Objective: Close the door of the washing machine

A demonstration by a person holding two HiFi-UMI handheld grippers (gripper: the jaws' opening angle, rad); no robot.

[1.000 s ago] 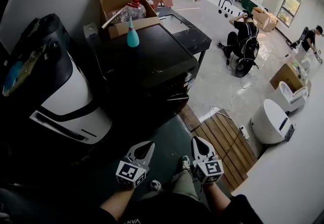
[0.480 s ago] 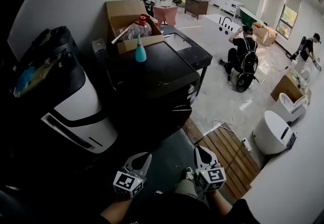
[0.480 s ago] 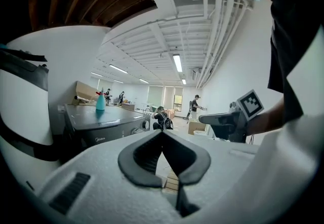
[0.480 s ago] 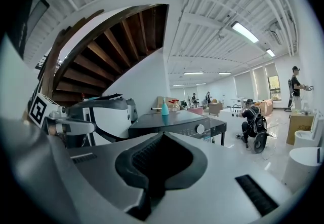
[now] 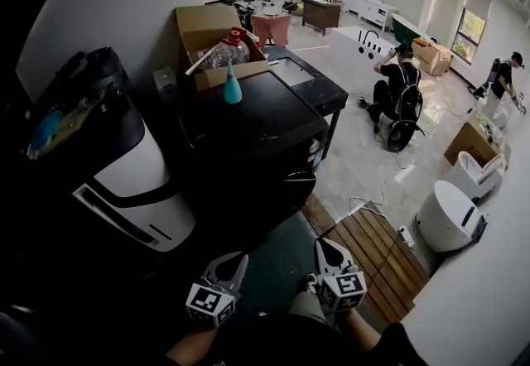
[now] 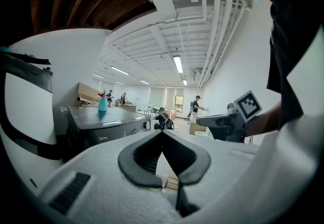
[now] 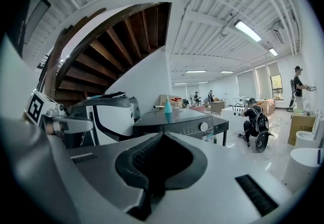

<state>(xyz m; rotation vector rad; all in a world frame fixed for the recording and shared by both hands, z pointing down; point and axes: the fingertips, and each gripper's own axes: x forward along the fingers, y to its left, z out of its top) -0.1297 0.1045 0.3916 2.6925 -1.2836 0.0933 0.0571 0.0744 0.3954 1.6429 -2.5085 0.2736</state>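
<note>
The black washing machine (image 5: 248, 128) stands in front of me, its top dark and flat. Its front face (image 5: 294, 170) is in shadow, and I cannot tell how the door stands. The control panel with a round knob (image 7: 203, 126) shows in the right gripper view. My left gripper (image 5: 235, 260) and right gripper (image 5: 322, 247) are held side by side low in the head view, short of the machine and touching nothing. Both are shut and empty, as the left gripper (image 6: 162, 133) and the right gripper (image 7: 161, 136) show in their own views.
A teal bottle (image 5: 233, 84) and a cardboard box (image 5: 211, 29) sit on the machine's far side. A large white and black appliance (image 5: 124, 178) stands at the left. Wooden slats (image 5: 373, 244) and a white round unit (image 5: 447, 219) are at the right. A person (image 5: 402, 91) crouches beyond.
Both grippers have drawn back a little toward my body, lower in the head view. They stay shut. My view has lifted slightly, so more of the room shows.
</note>
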